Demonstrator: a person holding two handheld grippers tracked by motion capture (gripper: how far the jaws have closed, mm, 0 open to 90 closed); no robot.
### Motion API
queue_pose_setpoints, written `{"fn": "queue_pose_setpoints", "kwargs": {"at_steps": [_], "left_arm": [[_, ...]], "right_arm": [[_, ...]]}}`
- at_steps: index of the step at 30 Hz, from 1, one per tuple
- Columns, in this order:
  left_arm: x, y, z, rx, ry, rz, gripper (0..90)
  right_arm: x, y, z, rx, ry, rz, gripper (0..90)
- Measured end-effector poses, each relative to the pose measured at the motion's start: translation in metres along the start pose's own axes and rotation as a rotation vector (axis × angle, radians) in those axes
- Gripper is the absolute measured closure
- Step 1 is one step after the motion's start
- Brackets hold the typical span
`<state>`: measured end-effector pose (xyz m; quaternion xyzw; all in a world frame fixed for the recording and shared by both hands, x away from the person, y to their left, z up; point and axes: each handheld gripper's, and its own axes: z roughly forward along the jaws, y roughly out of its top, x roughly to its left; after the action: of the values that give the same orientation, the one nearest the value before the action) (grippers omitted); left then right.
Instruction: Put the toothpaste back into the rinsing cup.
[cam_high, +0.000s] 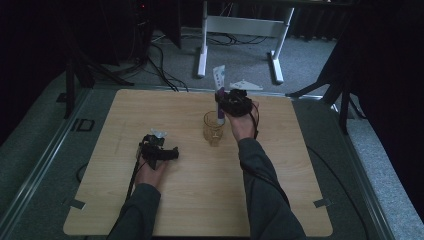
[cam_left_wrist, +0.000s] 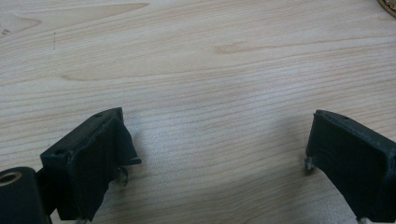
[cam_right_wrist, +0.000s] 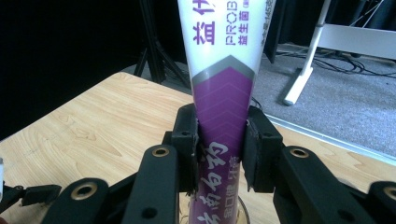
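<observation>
A clear glass cup (cam_high: 213, 128) stands near the middle of the wooden table (cam_high: 200, 200). A white and purple tube (cam_high: 219, 77) stands upright with its lower end in the cup. My right gripper (cam_high: 223, 101) is shut on the tube's purple part, just above the cup rim. In the right gripper view the tube (cam_right_wrist: 219, 84) rises between the two jaws of the right gripper (cam_right_wrist: 220, 135), which press on both its sides. My left gripper (cam_high: 167, 152) rests low at the table's left of the cup. Its jaws (cam_left_wrist: 217, 144) stand wide open over bare wood.
A white desk frame (cam_high: 240, 25) and loose cables lie on the grey carpet beyond the table's far edge. Dark stand legs (cam_high: 75, 75) flank the table on both sides. The cup's rim (cam_left_wrist: 390, 5) peeks into the left gripper view's top right corner.
</observation>
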<state>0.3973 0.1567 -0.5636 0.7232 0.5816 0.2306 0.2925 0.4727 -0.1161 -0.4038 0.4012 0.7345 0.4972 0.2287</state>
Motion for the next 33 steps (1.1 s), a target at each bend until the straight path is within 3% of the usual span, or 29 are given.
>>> {"fn": "queue_pose_setpoints", "kwargs": {"at_steps": [12,33], "left_arm": [[0.000,0.000,0.000,0.000,0.000,0.001,5.0],[0.000,0.000,0.000,0.001,0.000,0.002,5.1]], "right_arm": [[0.001,-0.006,0.007,0.018,-0.006,0.012,68.9],[0.004,-0.027,0.015,0.080,-0.024,-0.025,68.4]]}}
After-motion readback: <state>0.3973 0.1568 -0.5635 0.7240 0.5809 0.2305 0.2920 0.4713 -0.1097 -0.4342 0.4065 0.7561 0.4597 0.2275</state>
